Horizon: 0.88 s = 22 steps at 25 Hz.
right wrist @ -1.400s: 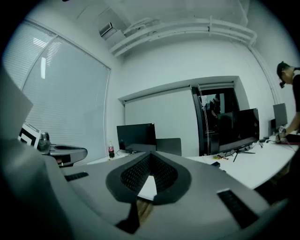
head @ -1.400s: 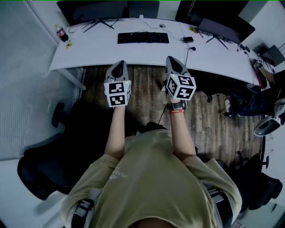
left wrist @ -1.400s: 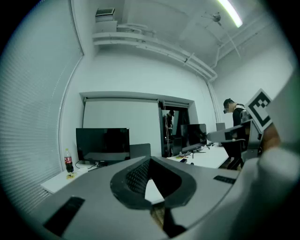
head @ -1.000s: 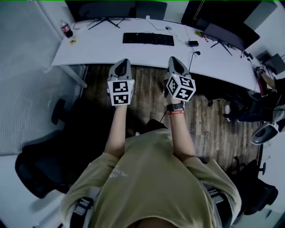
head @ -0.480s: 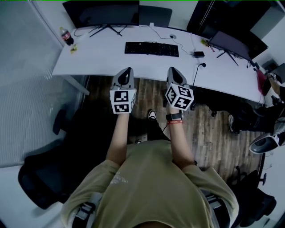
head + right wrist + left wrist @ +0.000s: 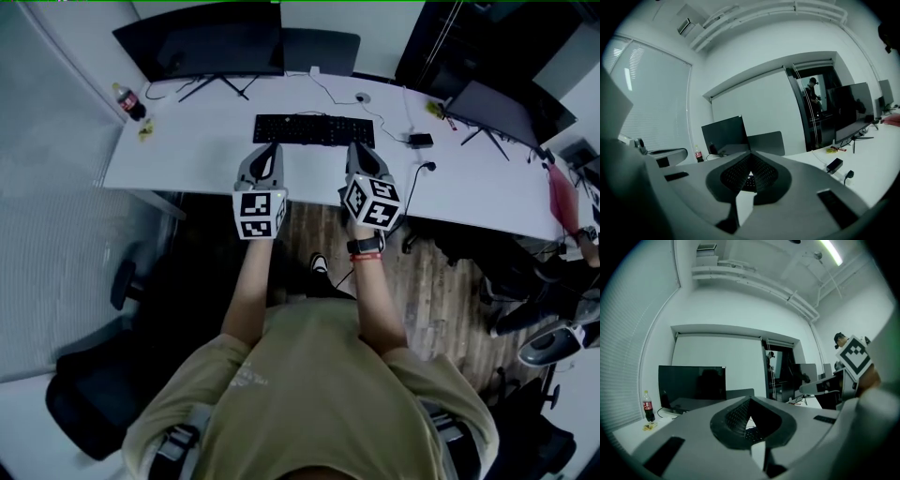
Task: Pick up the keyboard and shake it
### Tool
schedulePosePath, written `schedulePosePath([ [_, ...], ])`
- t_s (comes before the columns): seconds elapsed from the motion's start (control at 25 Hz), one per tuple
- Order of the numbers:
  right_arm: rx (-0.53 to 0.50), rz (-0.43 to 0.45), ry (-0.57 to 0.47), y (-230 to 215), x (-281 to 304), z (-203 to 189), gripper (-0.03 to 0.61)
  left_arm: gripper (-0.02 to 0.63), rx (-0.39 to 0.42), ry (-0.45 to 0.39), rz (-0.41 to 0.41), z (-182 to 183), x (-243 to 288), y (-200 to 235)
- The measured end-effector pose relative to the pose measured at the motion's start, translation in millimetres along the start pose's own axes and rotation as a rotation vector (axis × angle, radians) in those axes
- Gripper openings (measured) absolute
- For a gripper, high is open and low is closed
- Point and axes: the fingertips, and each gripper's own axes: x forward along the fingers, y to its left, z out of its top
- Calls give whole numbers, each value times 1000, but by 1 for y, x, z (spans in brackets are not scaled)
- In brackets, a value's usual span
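A black keyboard lies flat on the white desk, in front of a dark monitor. My left gripper hovers just short of the keyboard's near left edge, jaws shut and empty. My right gripper hovers just short of its near right part, also shut and empty. In the left gripper view the pads meet at the left gripper, and a strip of keyboard shows below them. The right gripper view shows the right gripper the same way, with the keyboard beneath.
A cola bottle stands at the desk's far left corner. A power adapter with cables lies right of the keyboard, and a second monitor stands beyond it. A black office chair sits on the floor at the lower left.
The person has stepped up to the desk. Both grippers have moved forward from over the floor to the desk's front edge, close to the keyboard. Both stayed shut.
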Motion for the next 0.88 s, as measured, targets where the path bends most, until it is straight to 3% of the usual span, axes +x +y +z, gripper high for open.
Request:
schedulePosePath([
  [0.36, 51, 6, 25, -48, 79, 15, 18, 18, -11, 46, 27, -4, 79, 16],
  [0.6, 32, 38, 140, -52, 117, -15, 18, 18, -3, 84, 63, -27, 112, 32],
  [0.72, 28, 49, 130, -59, 137, -10, 18, 18, -11, 100, 56, -34, 132, 38],
  [0.88, 6, 92, 108, -62, 170, 7, 20, 18, -37, 96, 132, -35, 160, 57],
])
